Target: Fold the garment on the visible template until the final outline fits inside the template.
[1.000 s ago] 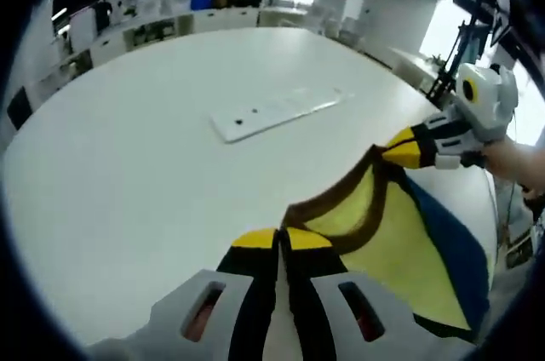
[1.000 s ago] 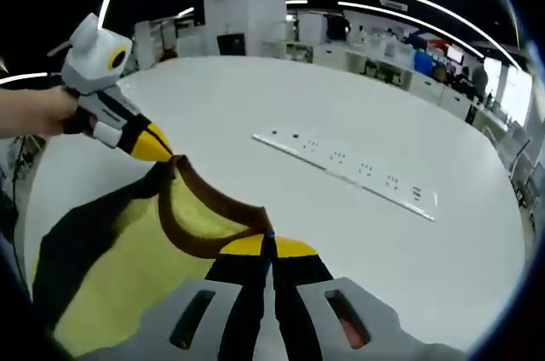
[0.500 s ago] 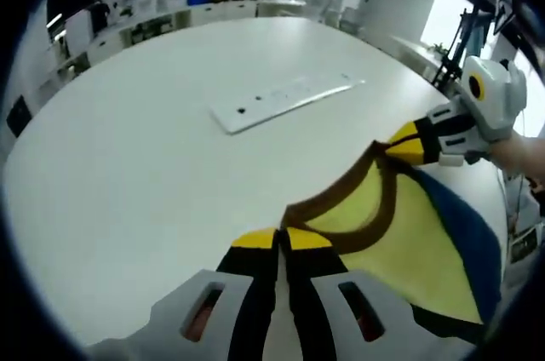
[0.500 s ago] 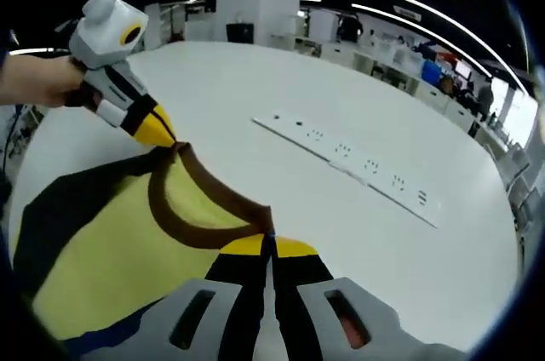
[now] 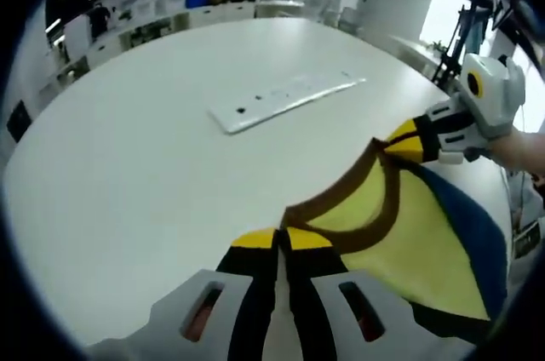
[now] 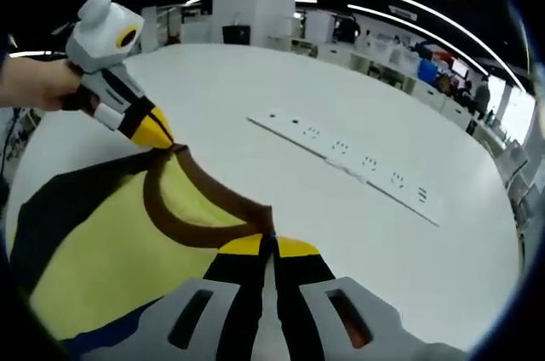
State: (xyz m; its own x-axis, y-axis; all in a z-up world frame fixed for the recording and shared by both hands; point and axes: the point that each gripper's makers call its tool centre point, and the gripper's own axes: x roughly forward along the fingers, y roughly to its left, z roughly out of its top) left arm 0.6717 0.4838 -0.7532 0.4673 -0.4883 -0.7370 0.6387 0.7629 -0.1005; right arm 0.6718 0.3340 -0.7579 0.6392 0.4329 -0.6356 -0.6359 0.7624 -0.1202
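- Holding up the yellow shirt (image 5: 400, 233) by its brown collar (image 5: 341, 195), we have the left gripper (image 5: 279, 240) and the right gripper (image 6: 266, 244) each pinched tight on one side (jaws closed on cloth).
- We think it hangs above the white table (image 5: 128, 165).
- Next we should lay it flat; we see no template.
- We can read no writing, even on the white power strip (image 6: 349, 161).
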